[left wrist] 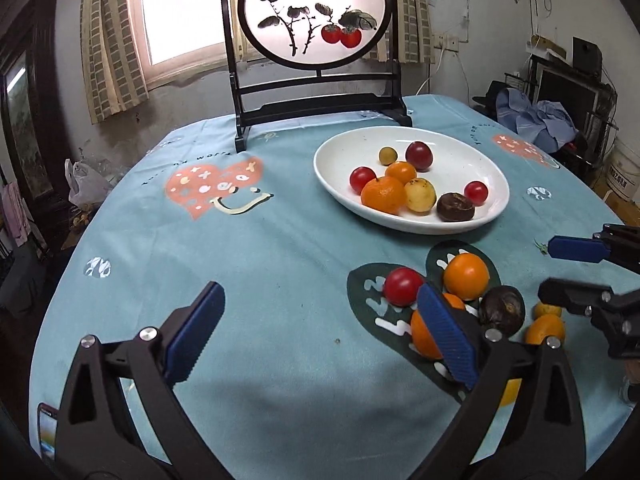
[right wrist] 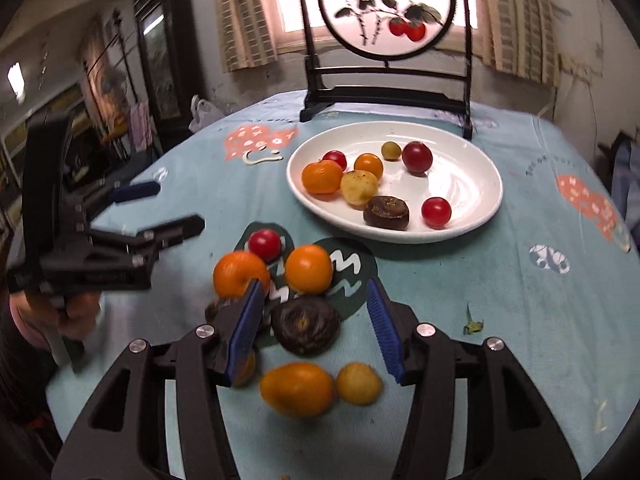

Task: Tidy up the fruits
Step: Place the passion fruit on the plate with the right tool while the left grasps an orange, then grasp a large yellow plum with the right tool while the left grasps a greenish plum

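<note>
Where the window throws pale light past checked curtains (left wrist: 112, 40), a round surface (left wrist: 280, 264) lies under a smooth teal cloth printed with coral hearts, and stained plaster walls close the room. At the far edge stands a dark wooden screen (left wrist: 316, 12), its oval panel painted with leaves and two red fruits.

In the left wrist view, the left gripper (left wrist: 320, 336) stands wide apart, its ribbed blue pads over bare cloth, nothing between them. Right of centre sits a glossy white oval plate (left wrist: 492, 168), holding two tangerines, three small red tomatoes, a pale yellow fruit, a tiny olive-green one and a wrinkled dark brown one. Nearer the camera, loose fruit clusters on a dark green heart print: a red tomato (left wrist: 402, 286), a round tangerine (left wrist: 466, 276), a dark brown fruit (left wrist: 502, 310). A heap of blue cloth (left wrist: 536, 120) on the far right appears only here.

The right wrist view alone shows, at the left, a hand (right wrist: 52, 316) gripping the left gripper's handle. The right gripper (right wrist: 316, 328) is partly apart, clamped on nothing; a dull, wrinkled brown fruit (right wrist: 306, 326) lies on the cloth between its pads. Closer in, an oval orange fruit (right wrist: 296, 388) and a small yellow one (right wrist: 358, 384) are visible too, beside each other. This view is blurred.
</note>
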